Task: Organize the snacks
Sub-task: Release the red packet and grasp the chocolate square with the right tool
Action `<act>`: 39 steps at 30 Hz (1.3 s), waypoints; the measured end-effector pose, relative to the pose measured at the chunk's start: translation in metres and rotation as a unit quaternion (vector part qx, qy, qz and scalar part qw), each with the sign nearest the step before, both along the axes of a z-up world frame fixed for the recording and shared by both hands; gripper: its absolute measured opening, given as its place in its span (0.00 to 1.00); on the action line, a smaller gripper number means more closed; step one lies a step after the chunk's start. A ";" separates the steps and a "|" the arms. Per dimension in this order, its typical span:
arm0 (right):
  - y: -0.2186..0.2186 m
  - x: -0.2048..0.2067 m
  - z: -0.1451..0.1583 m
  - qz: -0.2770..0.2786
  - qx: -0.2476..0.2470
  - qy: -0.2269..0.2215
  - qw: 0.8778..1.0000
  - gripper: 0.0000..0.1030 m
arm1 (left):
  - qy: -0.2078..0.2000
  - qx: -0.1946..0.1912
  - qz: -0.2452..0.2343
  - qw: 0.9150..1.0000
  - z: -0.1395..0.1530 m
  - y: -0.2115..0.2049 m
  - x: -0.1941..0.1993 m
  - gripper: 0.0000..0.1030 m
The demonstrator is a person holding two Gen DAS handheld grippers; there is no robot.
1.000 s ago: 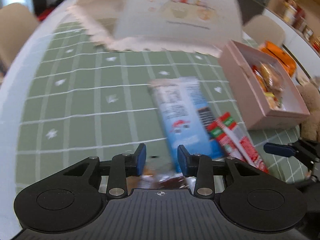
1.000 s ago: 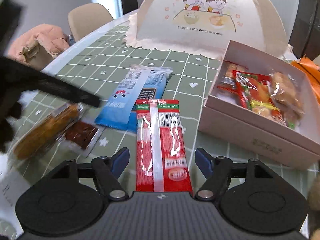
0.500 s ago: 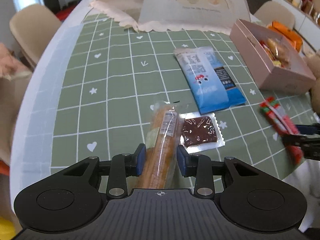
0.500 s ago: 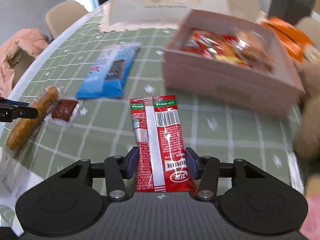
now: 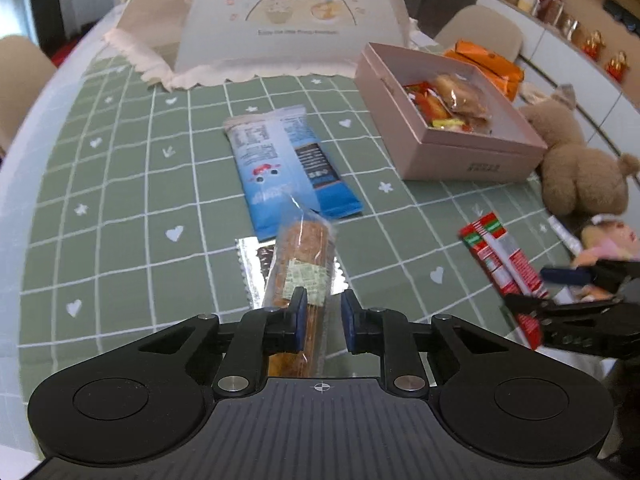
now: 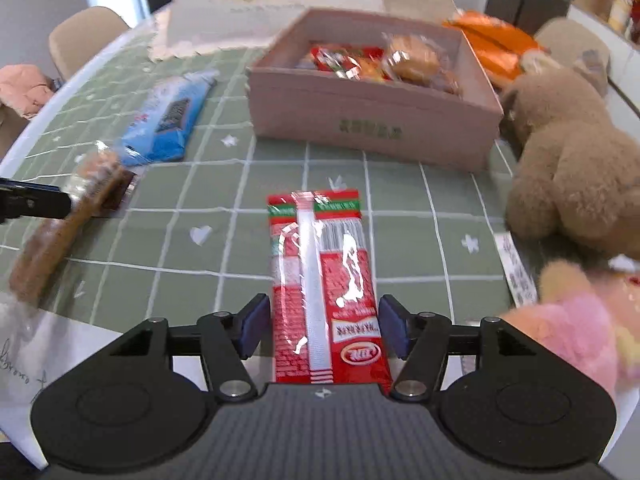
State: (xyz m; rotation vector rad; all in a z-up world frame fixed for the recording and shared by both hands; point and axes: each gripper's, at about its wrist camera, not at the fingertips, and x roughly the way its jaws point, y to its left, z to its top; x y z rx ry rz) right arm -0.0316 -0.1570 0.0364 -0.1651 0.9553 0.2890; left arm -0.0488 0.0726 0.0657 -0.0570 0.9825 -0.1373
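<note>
My left gripper [image 5: 323, 312] is shut on a long brown bread stick in clear wrap [image 5: 304, 256], raised above a small brown foil packet [image 5: 256, 268]. My right gripper [image 6: 323, 326] is shut on a red snack packet [image 6: 320, 264], held above the green cloth; the packet also shows in the left wrist view [image 5: 500, 264]. A blue snack packet [image 5: 280, 164] lies flat mid-table. The pink box [image 5: 460, 156] holds several wrapped snacks; it stands ahead of the right gripper in the right wrist view [image 6: 372, 120].
A brown teddy bear [image 6: 572, 164] and a pink plush toy [image 6: 580, 332] sit right of the box. A white food cover [image 5: 280, 20] stands at the back. Orange packets [image 5: 484, 64] lie behind the box. A paper sheet [image 6: 40, 364] lies at the near left edge.
My left gripper has lifted the bread stick and swung right toward the box. My right gripper, holding the red packet, has turned to face the box more squarely.
</note>
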 end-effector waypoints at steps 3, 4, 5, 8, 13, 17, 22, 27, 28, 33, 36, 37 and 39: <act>0.017 -0.001 0.012 0.044 0.014 -0.030 0.998 0.66 | 0.007 0.032 0.026 0.999 -0.005 0.013 -0.002 0.22; 0.025 0.001 0.015 0.061 0.022 -0.035 0.997 0.66 | 0.009 0.029 0.036 0.999 -0.007 0.021 -0.004 0.22; 0.033 0.004 0.017 0.075 0.030 -0.039 0.996 0.66 | 0.009 0.019 0.050 0.999 -0.007 0.030 -0.007 0.22; 0.069 0.014 0.020 0.116 0.047 -0.045 0.991 0.66 | 0.009 0.021 0.084 0.996 -0.006 0.054 -0.011 0.23; 0.133 0.032 0.006 0.172 0.049 -0.033 0.983 0.66 | 0.003 0.006 0.113 0.994 -0.005 0.081 -0.014 0.28; 0.173 0.044 -0.005 0.193 0.047 -0.043 0.979 0.66 | 0.000 -0.024 0.132 0.991 -0.006 0.092 -0.019 0.28; 0.181 0.046 -0.014 0.210 0.032 -0.005 0.977 0.53 | 0.026 -0.112 0.137 0.984 -0.019 0.095 -0.025 0.28; 0.129 0.016 -0.012 0.209 0.007 -0.017 0.978 0.53 | 0.018 -0.085 0.126 0.988 -0.019 0.074 -0.024 0.30; 0.117 0.009 -0.011 0.212 0.001 -0.019 0.977 0.53 | 0.017 -0.084 0.123 0.989 -0.018 0.070 -0.023 0.30; 0.074 -0.022 -0.008 0.245 -0.046 -0.032 0.968 0.63 | 0.018 -0.106 0.098 0.989 -0.021 0.036 -0.007 0.31; 0.058 -0.034 -0.008 0.230 -0.068 -0.040 0.970 0.72 | 0.020 -0.116 0.071 0.990 -0.024 0.008 0.005 0.31; 0.052 -0.036 -0.007 0.225 -0.070 -0.038 0.971 0.72 | 0.021 -0.117 0.062 0.991 -0.024 -0.002 0.008 0.31; 0.044 -0.039 -0.006 0.217 -0.084 -0.041 0.972 0.72 | 0.022 -0.103 0.044 0.993 -0.023 -0.018 0.011 0.31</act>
